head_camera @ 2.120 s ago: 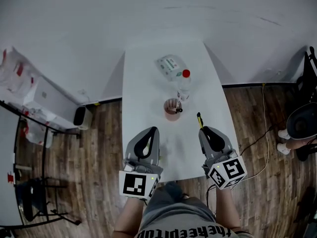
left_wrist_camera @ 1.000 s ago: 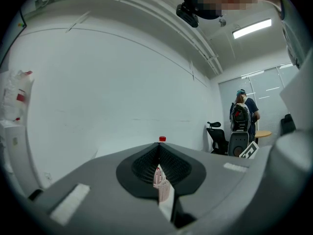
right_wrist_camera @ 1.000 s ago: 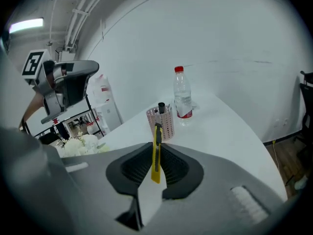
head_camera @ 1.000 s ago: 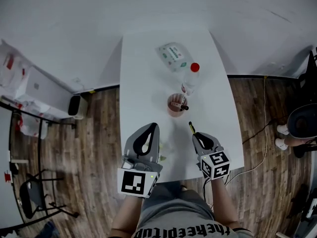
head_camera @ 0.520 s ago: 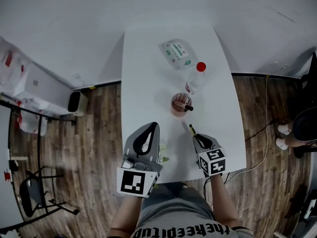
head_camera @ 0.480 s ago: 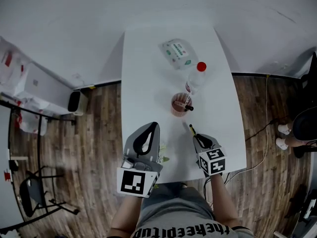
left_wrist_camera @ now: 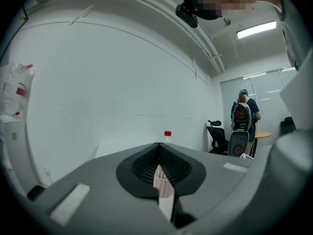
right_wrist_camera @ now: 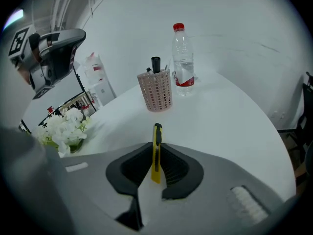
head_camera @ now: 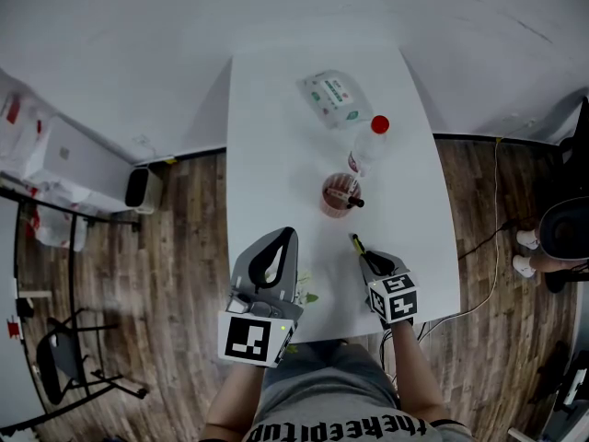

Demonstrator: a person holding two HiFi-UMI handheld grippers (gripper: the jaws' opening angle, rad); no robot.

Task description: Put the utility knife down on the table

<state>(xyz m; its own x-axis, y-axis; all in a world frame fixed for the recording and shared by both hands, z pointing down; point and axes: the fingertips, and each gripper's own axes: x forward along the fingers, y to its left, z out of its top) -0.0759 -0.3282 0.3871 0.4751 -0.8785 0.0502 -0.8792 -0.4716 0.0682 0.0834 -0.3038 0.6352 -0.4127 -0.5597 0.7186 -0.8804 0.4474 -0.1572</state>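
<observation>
The utility knife (right_wrist_camera: 156, 150), yellow with a black slider, stands on edge between the jaws of my right gripper (right_wrist_camera: 156, 142), which is shut on it. In the head view the knife (head_camera: 355, 242) pokes out ahead of the right gripper (head_camera: 366, 257), over the near right part of the white table (head_camera: 267, 155). My left gripper (head_camera: 284, 238) hovers at the near left of the table. In the left gripper view its jaws (left_wrist_camera: 157, 146) meet at the tips with nothing between them.
A pink mesh pen holder (right_wrist_camera: 157, 91) with a black marker and a red-capped water bottle (right_wrist_camera: 182, 58) stand ahead of the knife. A wipes pack (head_camera: 333, 95) lies farther back. White flowers (right_wrist_camera: 63, 129) sit near the left gripper. A person (left_wrist_camera: 244, 117) and office chairs are beyond.
Over two seconds my right gripper drew back toward the table's near edge with the knife and now looks smaller. In the last half second almost nothing moved. The left gripper stayed put.
</observation>
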